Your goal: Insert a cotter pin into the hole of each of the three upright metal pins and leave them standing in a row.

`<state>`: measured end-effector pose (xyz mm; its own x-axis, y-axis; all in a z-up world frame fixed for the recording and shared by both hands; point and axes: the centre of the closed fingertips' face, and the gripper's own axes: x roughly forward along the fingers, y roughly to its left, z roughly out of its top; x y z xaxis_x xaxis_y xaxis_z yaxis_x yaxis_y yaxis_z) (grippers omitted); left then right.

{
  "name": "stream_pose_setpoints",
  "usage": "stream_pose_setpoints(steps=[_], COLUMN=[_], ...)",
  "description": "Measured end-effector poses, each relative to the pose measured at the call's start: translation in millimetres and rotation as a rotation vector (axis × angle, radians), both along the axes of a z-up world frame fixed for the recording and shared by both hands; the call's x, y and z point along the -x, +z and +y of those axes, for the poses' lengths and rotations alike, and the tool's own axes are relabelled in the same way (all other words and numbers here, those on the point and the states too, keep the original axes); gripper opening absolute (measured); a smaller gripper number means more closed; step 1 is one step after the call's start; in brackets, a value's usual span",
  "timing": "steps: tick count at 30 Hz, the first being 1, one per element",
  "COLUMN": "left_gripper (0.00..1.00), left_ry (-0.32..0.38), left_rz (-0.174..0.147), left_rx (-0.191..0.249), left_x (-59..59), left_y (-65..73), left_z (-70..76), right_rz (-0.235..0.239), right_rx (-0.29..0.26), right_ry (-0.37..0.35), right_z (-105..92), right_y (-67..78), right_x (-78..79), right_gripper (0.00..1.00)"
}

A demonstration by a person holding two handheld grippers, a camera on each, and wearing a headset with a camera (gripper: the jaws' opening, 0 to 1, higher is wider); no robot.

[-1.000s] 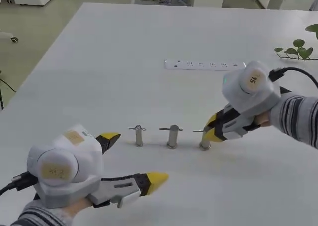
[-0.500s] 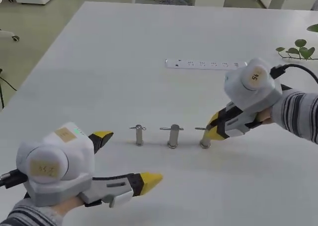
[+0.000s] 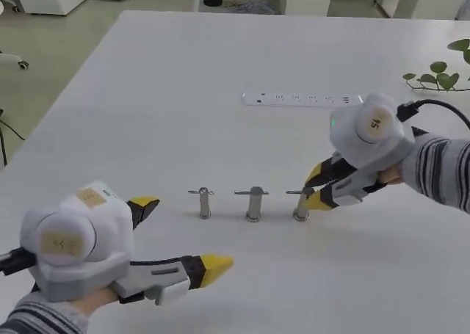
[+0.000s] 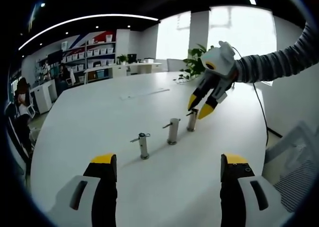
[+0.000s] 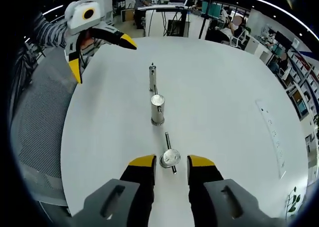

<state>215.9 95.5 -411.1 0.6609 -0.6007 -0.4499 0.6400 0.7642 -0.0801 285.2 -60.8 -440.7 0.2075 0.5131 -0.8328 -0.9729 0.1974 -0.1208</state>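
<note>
Three upright metal pins stand in a row on the white table: left pin (image 3: 204,202), middle pin (image 3: 253,204), right pin (image 3: 301,205). Each has a thin cotter pin through its top. My right gripper (image 3: 316,186) is open, its yellow tips on either side of the right pin; in the right gripper view the pin's head (image 5: 170,158) and cotter pin (image 5: 169,142) lie just between the jaws without clear contact. My left gripper (image 3: 180,232) is open and holds nothing, near the front edge, short of the left pin (image 4: 143,144).
A white power strip (image 3: 301,98) lies behind the row. A leafy plant (image 3: 439,71) sits at the table's right edge. Bare table (image 3: 183,114) spreads to the left and behind. Shelves, desks and people stand in the room beyond.
My left gripper has drifted a little to the left and toward me. The right gripper stays at the right pin, its tips slightly wider apart. The three pins have not moved.
</note>
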Motion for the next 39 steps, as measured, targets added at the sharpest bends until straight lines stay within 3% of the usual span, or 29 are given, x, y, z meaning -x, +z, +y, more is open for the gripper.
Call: stream_pose_setpoints(steps=[8,14,19,28,32,39], left_gripper=[0.86,0.87,0.88,0.89,0.92,0.97], left_ry=[0.03,0.031,0.039,0.069,0.08,0.075], left_rz=[0.0,0.013,0.012,0.011,0.004,-0.002], left_rx=[0.018,0.021,0.029,0.032,0.029,0.026], left_x=[-3.7,-1.5,-0.2,4.3,7.5,9.7], left_y=[7.6,10.8,17.0,23.2,23.4,24.4], left_z=[7.8,8.7,10.4,15.6,17.1,14.2], right_rz=[-0.031,-0.026,-0.035,-0.028,-0.049,-0.052], right_rx=[-0.138,-0.243,-0.319,-0.425,-0.47,-0.497], right_ry=[-0.205,-0.353,-0.434,-0.558,-0.607,-0.64], right_z=[-5.6,-14.3,-18.2,-22.5,-23.0,-20.1], right_y=[23.1,38.1,48.7,48.1,49.3,47.2], right_x=[9.6,25.3,39.1,60.7,65.1,72.7], right_gripper=[0.43,0.53,0.6,0.71,0.74,0.79])
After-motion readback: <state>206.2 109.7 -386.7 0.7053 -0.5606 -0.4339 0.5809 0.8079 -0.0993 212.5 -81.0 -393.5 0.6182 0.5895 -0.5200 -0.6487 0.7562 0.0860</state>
